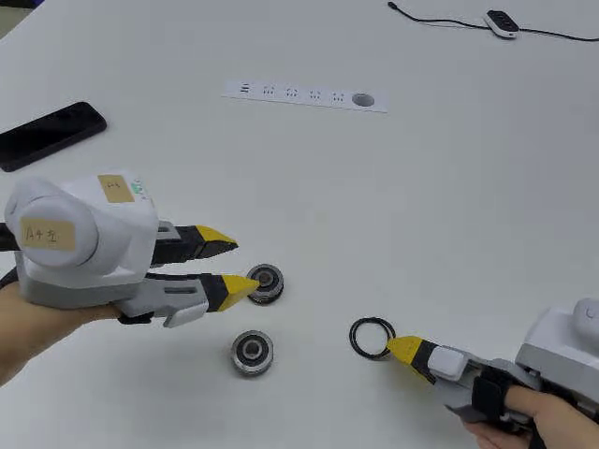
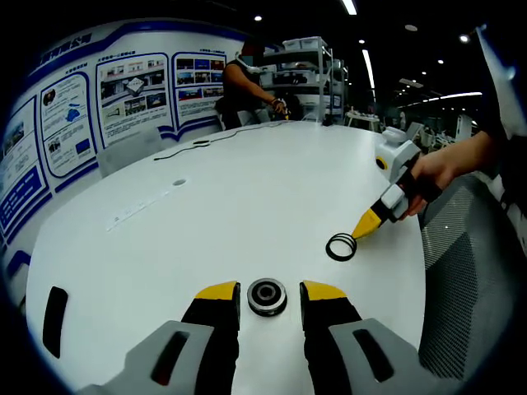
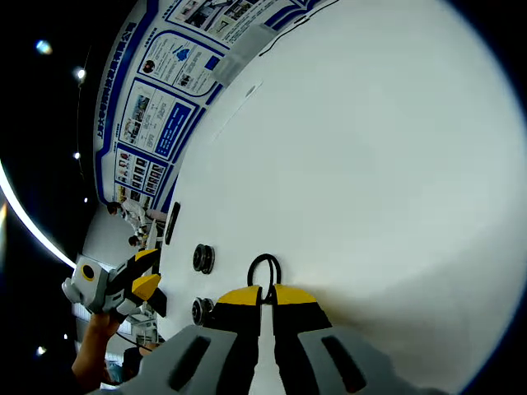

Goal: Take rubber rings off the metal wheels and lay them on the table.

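White tabletop (image 1: 440, 224), roomy all round | left gripper (image 1: 243, 265) jaws spread, flanking round metal wheel (image 1: 265, 282) | right gripper (image 3: 265, 295) pinched onto black rubber rings (image 1: 372, 337) lying flat | second metal wheel (image 1: 252, 353) near

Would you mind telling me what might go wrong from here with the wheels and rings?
1. The left gripper stands open with a metal wheel just at its tips; closing on so shallow a hold may squirt the wheel away.
2. The right gripper looks shut on the rubber ring lying on the table; withdrawing unopened may drag it off its spot.
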A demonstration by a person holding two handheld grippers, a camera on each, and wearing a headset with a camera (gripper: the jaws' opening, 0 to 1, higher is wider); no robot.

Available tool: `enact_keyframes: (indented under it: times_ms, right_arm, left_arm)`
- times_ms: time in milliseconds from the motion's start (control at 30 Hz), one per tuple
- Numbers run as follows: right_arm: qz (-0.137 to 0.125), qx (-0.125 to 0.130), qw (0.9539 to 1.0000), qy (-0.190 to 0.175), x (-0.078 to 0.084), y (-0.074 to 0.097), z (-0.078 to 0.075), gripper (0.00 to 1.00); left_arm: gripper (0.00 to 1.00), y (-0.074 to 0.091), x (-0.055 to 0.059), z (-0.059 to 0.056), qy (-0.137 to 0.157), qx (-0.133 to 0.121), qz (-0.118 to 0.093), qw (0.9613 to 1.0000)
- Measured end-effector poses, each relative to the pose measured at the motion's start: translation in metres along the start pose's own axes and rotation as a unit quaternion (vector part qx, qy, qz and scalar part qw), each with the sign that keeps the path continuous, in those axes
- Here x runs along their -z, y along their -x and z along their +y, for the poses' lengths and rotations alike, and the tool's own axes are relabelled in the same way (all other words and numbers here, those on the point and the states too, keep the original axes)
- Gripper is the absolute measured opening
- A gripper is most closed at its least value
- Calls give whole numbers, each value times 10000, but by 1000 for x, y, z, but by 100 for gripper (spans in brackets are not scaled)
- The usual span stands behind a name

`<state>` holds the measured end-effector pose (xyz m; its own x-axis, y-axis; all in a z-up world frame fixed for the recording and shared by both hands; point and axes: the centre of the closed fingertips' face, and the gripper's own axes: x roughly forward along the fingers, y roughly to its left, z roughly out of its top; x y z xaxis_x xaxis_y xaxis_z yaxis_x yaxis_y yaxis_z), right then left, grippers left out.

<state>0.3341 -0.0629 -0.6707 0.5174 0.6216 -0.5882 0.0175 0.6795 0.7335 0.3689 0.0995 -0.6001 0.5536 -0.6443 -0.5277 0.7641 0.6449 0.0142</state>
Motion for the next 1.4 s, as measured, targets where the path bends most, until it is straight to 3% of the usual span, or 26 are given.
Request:
enact_keyframes:
  times_ms: [233, 533, 667, 900, 1000, 1400]
  right_arm:
    - [-121, 9, 9998, 170, -8, 3, 1, 9]
    - [44, 231, 9943, 1038, -6, 1, -3, 14]
    - [5, 190, 9918, 1266, -10, 1, 0, 17]
    - [-226, 45, 9933, 1131, -20, 3, 10, 18]
    - [-368, -140, 9960, 800, -25, 2, 17, 18]
    - [-710, -440, 9945, 631, -42, 1, 39, 21]
  left_arm:
    - [29, -3, 1, 0, -8, 25, 25, 10000]
    - [29, -6, 3, -1, 5, 55, 53, 10000]
    - [28, -6, 4, 0, 10, 53, 65, 10000]
    - [28, -8, 6, 1, -2, 69, 105, 9999]
    - [27, -11, 8, 3, -1, 61, 160, 9999]
    - [25, -30, 16, 3, -74, 201, 399, 9990]
